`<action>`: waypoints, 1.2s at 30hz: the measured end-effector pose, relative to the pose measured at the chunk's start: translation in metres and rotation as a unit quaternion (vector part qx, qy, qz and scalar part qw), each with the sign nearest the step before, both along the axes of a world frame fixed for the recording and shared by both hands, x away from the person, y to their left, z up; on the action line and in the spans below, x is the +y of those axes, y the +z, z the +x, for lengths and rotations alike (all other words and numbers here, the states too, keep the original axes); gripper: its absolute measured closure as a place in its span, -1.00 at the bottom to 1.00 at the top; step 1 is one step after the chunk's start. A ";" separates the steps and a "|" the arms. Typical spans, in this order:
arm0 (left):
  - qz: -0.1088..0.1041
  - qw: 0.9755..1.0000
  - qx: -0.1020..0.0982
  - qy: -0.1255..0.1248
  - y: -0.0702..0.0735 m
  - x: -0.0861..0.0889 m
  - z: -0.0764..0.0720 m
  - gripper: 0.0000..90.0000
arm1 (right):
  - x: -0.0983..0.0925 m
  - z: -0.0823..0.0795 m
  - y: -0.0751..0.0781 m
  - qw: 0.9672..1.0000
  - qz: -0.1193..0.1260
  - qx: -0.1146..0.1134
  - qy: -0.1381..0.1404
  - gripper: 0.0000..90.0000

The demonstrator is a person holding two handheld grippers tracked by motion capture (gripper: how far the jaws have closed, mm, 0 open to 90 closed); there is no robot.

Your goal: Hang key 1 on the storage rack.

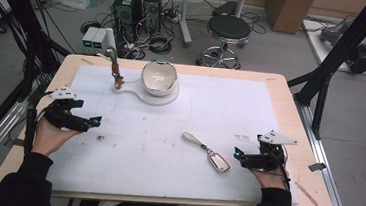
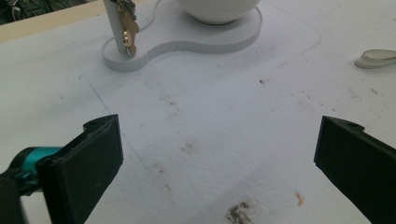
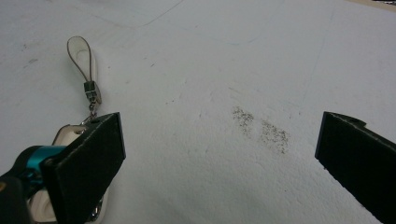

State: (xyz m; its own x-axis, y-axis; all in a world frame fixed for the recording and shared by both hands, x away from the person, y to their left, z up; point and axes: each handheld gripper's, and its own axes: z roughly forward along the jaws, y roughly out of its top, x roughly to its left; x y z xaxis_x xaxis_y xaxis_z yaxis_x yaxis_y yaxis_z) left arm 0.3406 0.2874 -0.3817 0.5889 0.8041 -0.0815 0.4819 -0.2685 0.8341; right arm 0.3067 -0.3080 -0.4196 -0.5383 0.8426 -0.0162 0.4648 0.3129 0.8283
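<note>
A white key fob with a loop strap lies on the white mat, right of centre; in the right gripper view the key fob sits partly behind the left jaw. My right gripper rests just right of it, open, with nothing between its jaws. At the left edge of the mat my left gripper is also open and empty. At the back, a white bowl stands on a white base with a post that carries hanging keys; the keys hang on the post.
The mat covers most of the wooden table. A dark smudge marks the mat near my left gripper. Beyond the table stand a stool and computer towers. A black frame strut rises at the right.
</note>
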 end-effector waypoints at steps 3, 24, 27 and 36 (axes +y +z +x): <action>0.004 1.000 0.000 0.005 -0.004 -0.001 -0.003 -0.96 | 0.000 0.000 0.000 1.000 0.000 0.000 0.000 -0.99; -0.013 1.000 -0.024 -0.006 -0.030 0.012 -0.049 -0.96 | -0.001 -0.001 0.000 1.000 0.007 0.000 0.000 -0.99; -0.016 1.000 -0.026 -0.004 -0.032 0.015 -0.056 -0.96 | -0.001 -0.001 0.000 1.000 0.008 -0.001 0.000 -0.99; -0.022 1.000 -0.019 -0.002 -0.039 0.022 -0.062 -0.96 | 0.001 0.000 0.000 1.000 0.007 0.003 0.003 -0.99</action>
